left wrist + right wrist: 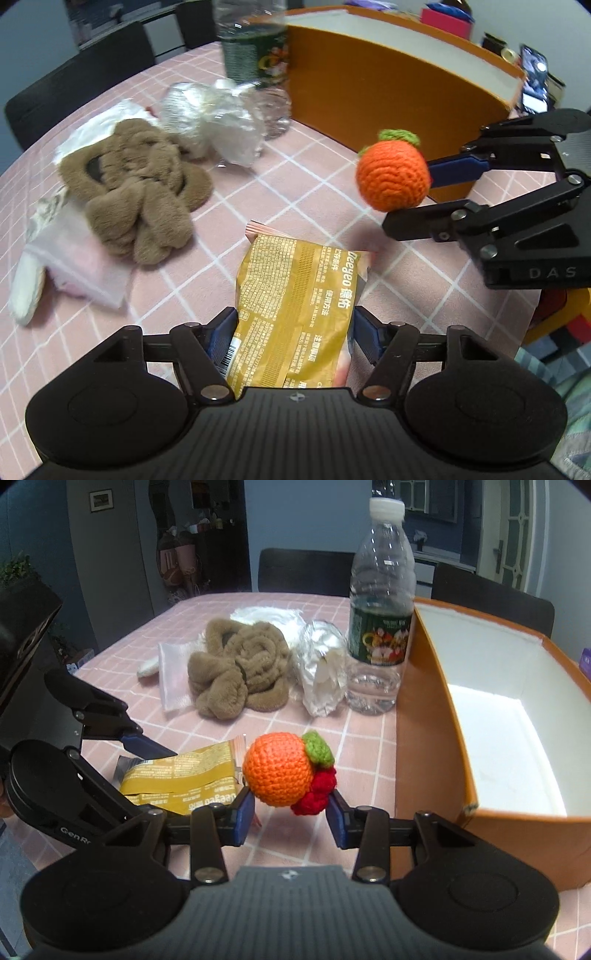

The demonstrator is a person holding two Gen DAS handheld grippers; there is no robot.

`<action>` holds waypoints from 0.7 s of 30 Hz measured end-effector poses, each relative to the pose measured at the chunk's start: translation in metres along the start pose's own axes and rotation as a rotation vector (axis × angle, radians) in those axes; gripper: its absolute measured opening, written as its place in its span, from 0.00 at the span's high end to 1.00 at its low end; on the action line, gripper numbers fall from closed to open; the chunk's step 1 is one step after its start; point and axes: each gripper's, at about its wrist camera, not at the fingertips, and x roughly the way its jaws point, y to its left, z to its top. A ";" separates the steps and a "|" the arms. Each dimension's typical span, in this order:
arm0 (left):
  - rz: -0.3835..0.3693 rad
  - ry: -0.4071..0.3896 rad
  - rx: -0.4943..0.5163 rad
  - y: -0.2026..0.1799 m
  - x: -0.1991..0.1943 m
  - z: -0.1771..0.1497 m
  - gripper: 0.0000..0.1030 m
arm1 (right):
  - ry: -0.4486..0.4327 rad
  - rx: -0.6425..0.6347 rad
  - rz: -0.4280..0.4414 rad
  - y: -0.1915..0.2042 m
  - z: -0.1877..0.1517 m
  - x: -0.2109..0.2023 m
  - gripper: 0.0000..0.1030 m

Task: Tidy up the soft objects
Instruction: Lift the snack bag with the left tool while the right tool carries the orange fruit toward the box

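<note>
The crocheted orange (277, 768) is held above the pink table (258, 602) between the jaws of the right gripper (291, 814), beside the open orange box (436, 716), while the left gripper (293, 332) has its jaws wide around a yellow snack packet (295, 295).

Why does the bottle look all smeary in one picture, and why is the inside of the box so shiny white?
In the left wrist view the water bottle sits near the top edge, where it looks blurred and bent by the fisheye lens. In the right wrist view it stands sharp, while light glares off the white floor of the orange box, washing it out. Both views darken at the corners.
</note>
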 end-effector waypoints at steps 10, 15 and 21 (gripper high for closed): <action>0.029 -0.170 -0.115 0.008 -0.058 0.018 0.26 | -0.074 -0.016 -0.007 -0.006 0.027 -0.028 0.59; 0.030 -0.276 -0.129 -0.001 -0.082 0.045 0.26 | -0.105 -0.020 -0.059 -0.023 0.047 -0.048 0.60; -0.014 -0.322 -0.100 -0.024 -0.093 0.088 0.26 | -0.025 -0.047 -0.157 -0.060 0.067 -0.058 0.60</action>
